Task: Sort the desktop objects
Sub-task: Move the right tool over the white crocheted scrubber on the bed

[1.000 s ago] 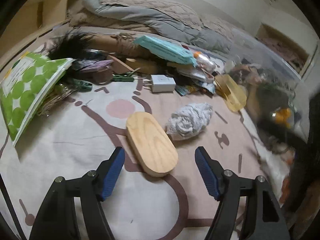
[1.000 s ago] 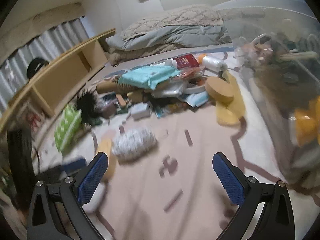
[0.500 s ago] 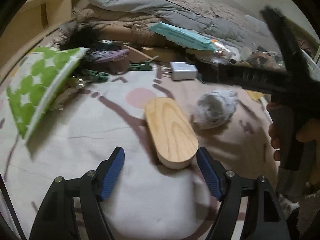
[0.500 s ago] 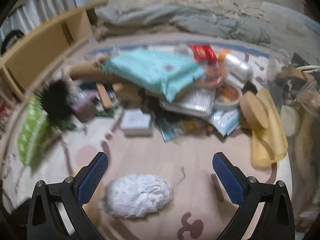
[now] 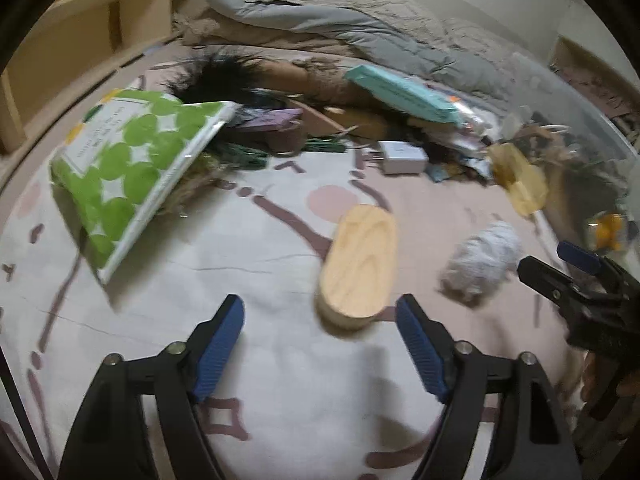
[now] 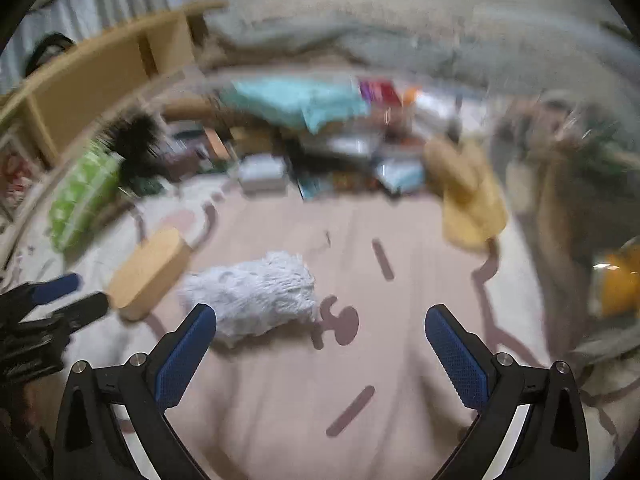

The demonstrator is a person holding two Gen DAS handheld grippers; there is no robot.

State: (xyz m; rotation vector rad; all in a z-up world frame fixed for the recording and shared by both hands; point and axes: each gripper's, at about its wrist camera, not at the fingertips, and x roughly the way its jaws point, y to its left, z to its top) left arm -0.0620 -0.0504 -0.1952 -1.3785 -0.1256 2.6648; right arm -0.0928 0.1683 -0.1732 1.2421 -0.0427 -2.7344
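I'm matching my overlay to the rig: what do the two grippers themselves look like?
Both look alike. The left gripper and the right gripper have black angular plastic frames with silver screws at the joints. Their fingers carry long blue ribbed or dimpled pads. No cables, markings or sleeves show.

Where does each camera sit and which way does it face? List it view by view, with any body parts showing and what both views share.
Left wrist: rides the left gripper, angled down at the oval pale wooden block on the pink patterned mat; its jaws are opening, empty; the right gripper and fingers show at the right edge.
Right wrist: rides the right gripper, angled down at the fluffy white cloth bundle; the left gripper shows at the left edge.
Shared: block, bundle, green polka-dot package, mat.
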